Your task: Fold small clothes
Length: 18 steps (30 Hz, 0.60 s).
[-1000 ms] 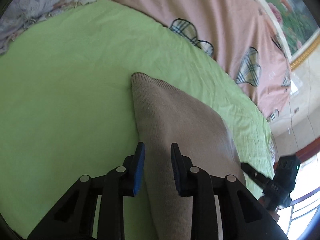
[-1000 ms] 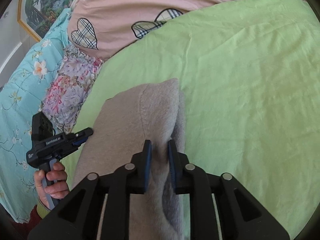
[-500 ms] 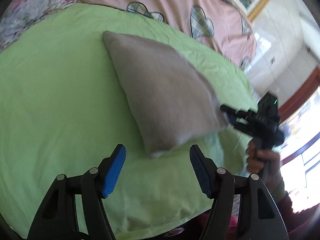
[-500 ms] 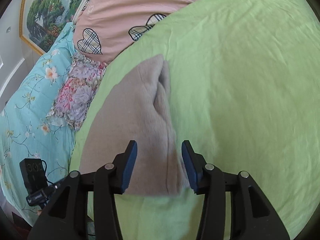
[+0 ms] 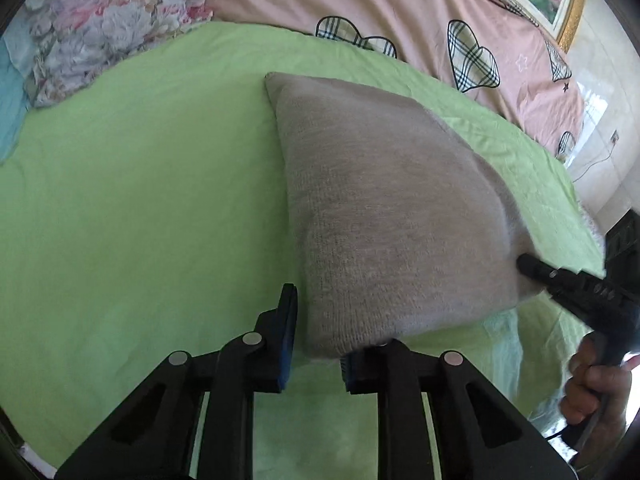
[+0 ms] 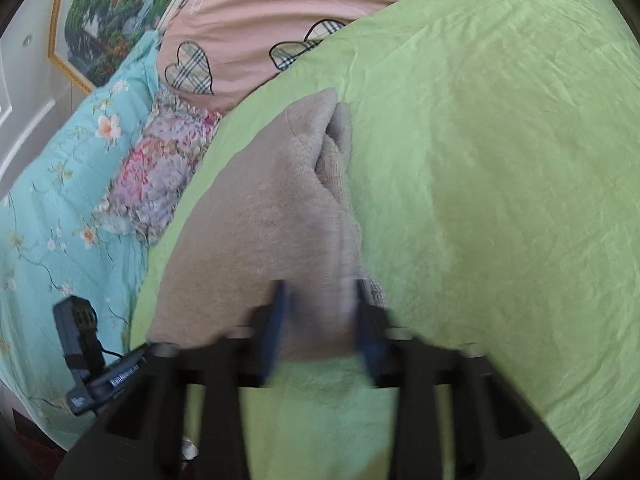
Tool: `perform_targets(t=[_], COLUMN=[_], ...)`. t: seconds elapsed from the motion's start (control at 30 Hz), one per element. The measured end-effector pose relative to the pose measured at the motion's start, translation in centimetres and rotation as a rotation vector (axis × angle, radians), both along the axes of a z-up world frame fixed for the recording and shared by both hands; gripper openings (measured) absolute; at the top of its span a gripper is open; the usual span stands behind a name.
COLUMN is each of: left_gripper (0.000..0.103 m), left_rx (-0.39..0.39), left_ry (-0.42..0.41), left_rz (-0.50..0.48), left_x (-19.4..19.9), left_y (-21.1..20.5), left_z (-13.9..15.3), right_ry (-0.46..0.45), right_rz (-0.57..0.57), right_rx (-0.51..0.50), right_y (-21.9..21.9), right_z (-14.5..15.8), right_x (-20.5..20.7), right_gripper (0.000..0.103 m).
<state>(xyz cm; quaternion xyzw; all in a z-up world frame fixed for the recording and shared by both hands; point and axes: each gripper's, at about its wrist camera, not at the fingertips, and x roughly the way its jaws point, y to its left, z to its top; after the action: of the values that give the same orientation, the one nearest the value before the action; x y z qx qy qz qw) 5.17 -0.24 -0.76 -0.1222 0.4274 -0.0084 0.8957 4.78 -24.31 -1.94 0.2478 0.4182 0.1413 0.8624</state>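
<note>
A folded beige knit garment [image 5: 384,208] lies on the green sheet [image 5: 140,200]. My left gripper [image 5: 316,336] is open, its blue-padded jaws standing on either side of the garment's near corner. In the right wrist view the same garment [image 6: 264,232] shows its folded layers at the right edge. My right gripper [image 6: 320,320] is open and blurred, its jaws astride the garment's near edge. The right gripper also shows in the left wrist view [image 5: 568,280], at the garment's right corner, held by a hand.
A pink quilt with plaid hearts [image 5: 400,4] lies behind the green sheet. Floral bedding [image 6: 60,208] lies to the left. A framed picture [image 6: 100,20] hangs on the wall. The left gripper's body shows in the right wrist view [image 6: 92,364].
Both grippers let go of the garment and opened, pulled back, and have now moved in again to its near corners. The garment lies flat on the sheet.
</note>
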Motion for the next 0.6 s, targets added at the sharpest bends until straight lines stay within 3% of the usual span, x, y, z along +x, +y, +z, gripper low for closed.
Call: perform_targets(t=[0.1,0.2,0.27,0.43,0.6], left_gripper=[0.011,0.011,0.011,0.011,0.014], left_rx=[0.042,0.052,0.061,0.050,0.006], left_ry=[0.006,0.028,0.045,0.058,0.067], left_rz=[-0.001,-0.008,-0.018,-0.021,-0.017], left_x=[-0.3,0.2,0.3,0.1,0.4], left_y=[-0.9,-1.4,-1.7,-1.2,-0.3], left_z=[0.2,-0.1,-0.6,-0.8,-1.1], right_ry=[-0.092,-0.093,-0.043,0.053,0.048], right_rz=[0.000,-0.007,-0.020,-0.023,-0.036], right_rx=[-0.005,-0.099,-0.209,-0.206,-0.207], right_y=[-0.6,-1.2,-1.4,-1.4,-1.3], right_z=[2.8,3.9,2.6,-1.2,-0.6], right_x=[-0.8,-0.6,0.2,1.8,2.0], right_gripper=[0.007,0.006,0.006,0.006,0.006])
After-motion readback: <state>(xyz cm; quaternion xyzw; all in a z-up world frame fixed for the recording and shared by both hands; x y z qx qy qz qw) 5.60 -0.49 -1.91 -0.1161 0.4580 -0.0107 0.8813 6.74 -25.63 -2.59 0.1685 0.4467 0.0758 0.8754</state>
